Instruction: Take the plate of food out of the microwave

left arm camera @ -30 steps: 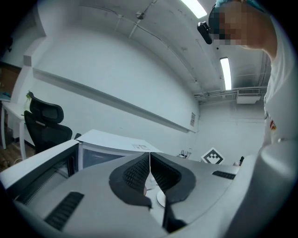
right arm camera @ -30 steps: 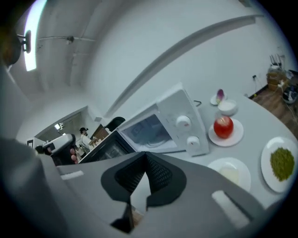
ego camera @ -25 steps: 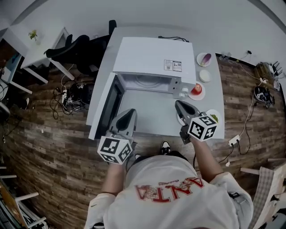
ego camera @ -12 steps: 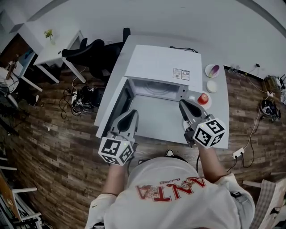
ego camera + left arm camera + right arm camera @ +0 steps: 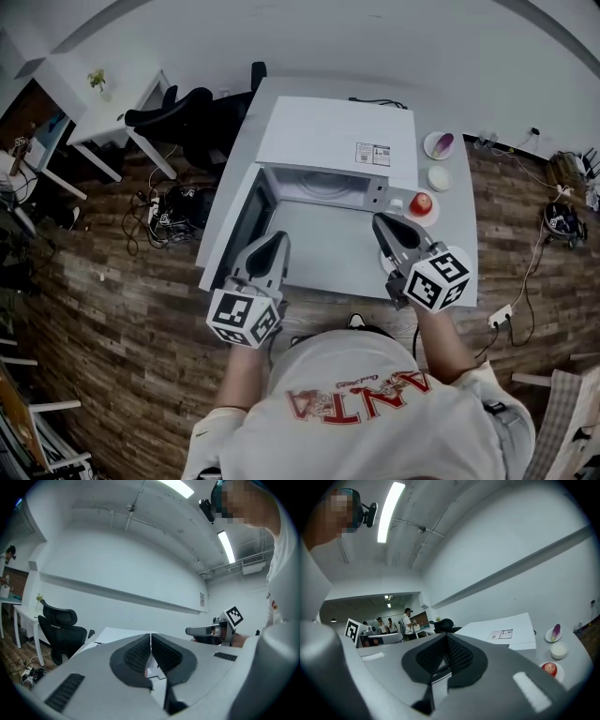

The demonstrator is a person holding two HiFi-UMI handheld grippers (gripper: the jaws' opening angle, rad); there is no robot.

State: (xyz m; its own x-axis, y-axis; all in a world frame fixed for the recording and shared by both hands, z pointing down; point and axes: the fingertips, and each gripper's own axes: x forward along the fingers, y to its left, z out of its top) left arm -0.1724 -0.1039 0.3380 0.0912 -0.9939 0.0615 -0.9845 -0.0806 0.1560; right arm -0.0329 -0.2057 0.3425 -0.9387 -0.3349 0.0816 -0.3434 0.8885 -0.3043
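Note:
The white microwave (image 5: pixel 337 136) stands at the back of the white table (image 5: pixel 328 253) with its door (image 5: pixel 244 225) swung open to the left. The cavity (image 5: pixel 319 187) looks pale, and I cannot make out a plate inside. My left gripper (image 5: pixel 272 239) hovers near the open door, shut and empty; its pads (image 5: pixel 140 651) meet. My right gripper (image 5: pixel 380 221) hangs in front of the microwave's right side, also shut with nothing held, its pads (image 5: pixel 457 656) together. Each gripper shows in the other's view: the right gripper (image 5: pixel 206 631), and the left gripper's marker cube (image 5: pixel 354 631).
Right of the microwave sit a plate with a purple item (image 5: pixel 439 144), a small white bowl (image 5: pixel 439 177) and a plate with a red fruit (image 5: pixel 421 203). A black office chair (image 5: pixel 178 108) stands left of the table. Cables lie on the wood floor (image 5: pixel 159 211). People stand far off (image 5: pixel 408 620).
Both grippers have risen a little, the right one more, still shut. A plate with green food that showed beside the right gripper is now covered by it.

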